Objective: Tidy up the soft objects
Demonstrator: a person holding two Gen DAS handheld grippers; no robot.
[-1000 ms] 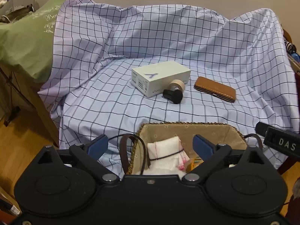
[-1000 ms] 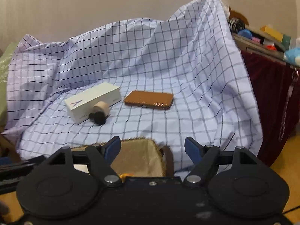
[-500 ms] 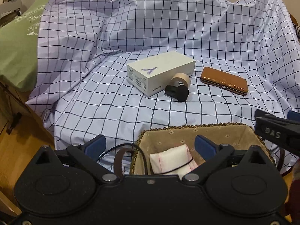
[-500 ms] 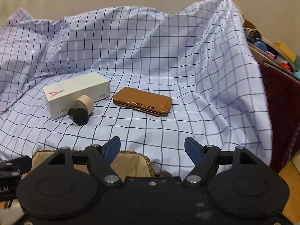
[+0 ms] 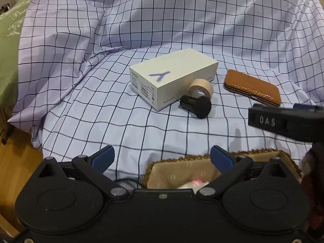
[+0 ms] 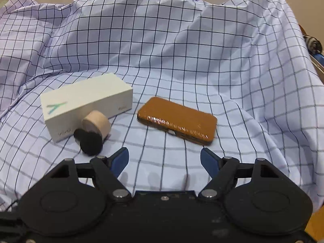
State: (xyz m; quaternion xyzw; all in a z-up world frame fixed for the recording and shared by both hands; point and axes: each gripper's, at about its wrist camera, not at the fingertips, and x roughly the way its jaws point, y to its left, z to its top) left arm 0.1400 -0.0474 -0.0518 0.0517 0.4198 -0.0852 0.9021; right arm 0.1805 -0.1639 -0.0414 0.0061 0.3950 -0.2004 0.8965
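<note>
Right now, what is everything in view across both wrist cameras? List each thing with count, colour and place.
Checked lilac cloth: one, draped over the whole surface.
White rectangular phone box: one, centre of the cloth.
Beige tape roll: one, on edge against the box.
Black cylindrical part: one, in front of the tape roll.
Brown leather case: one, flat, right of the box, apart from it.
Woven tan basket: one, near edge, white-and-pink fabric inside.
Green cloth: one, far left.
Left gripper: fingers open, above the basket.
Right gripper: fingers open, empty, facing the case.
</note>
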